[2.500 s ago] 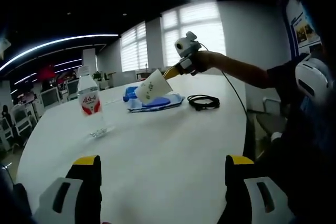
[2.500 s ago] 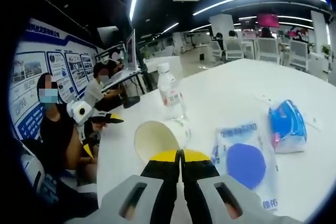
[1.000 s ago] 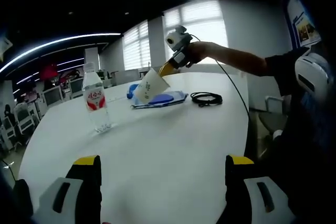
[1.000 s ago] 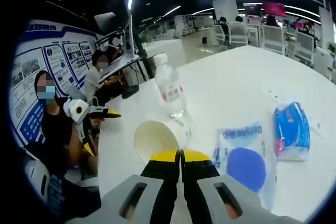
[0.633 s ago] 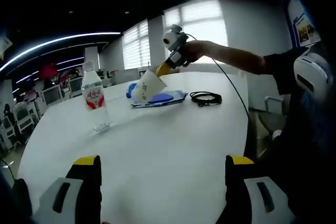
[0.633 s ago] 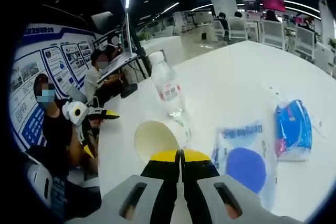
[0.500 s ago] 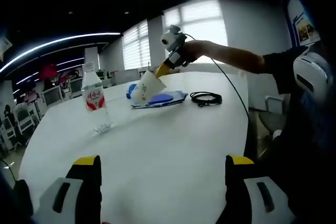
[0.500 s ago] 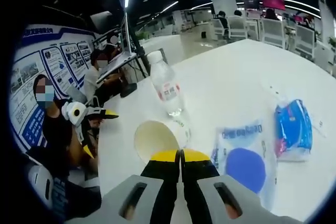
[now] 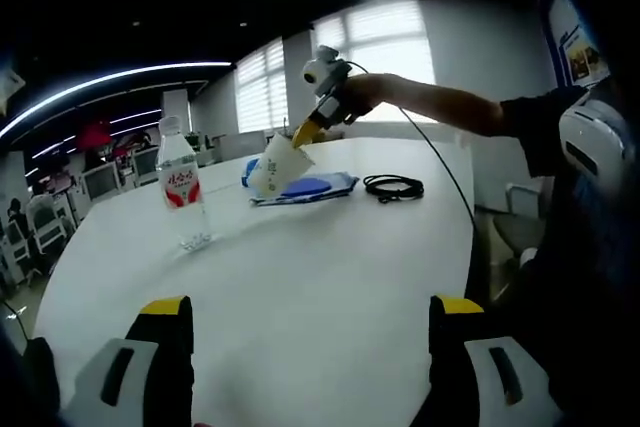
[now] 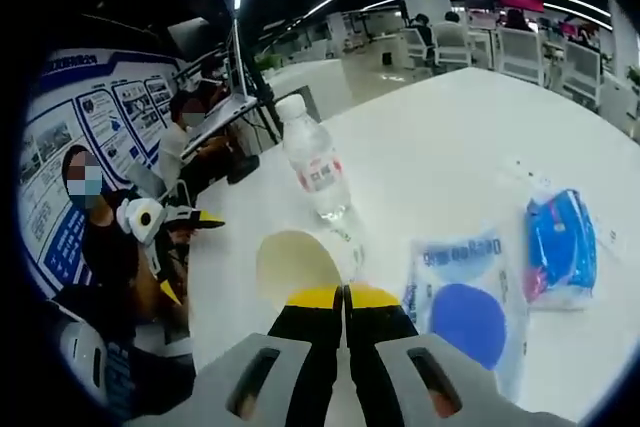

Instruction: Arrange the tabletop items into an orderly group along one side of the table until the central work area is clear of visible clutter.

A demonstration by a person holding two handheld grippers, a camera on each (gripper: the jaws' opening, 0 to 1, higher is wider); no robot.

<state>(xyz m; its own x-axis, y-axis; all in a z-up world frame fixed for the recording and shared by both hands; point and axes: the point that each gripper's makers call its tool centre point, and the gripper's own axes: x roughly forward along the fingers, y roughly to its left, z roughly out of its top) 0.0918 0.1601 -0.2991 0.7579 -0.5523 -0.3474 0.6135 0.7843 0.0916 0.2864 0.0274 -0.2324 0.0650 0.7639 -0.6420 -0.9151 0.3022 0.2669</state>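
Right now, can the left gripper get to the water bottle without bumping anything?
Probably yes. The left gripper is open and empty, and only bare table lies between it and the water bottle. The paper cup, held by the right gripper, is off that path.

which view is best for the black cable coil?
Left gripper view: the black cable coil lies whole and unblocked on the white table, right of the blue packet. In the right gripper view I can't make it out.
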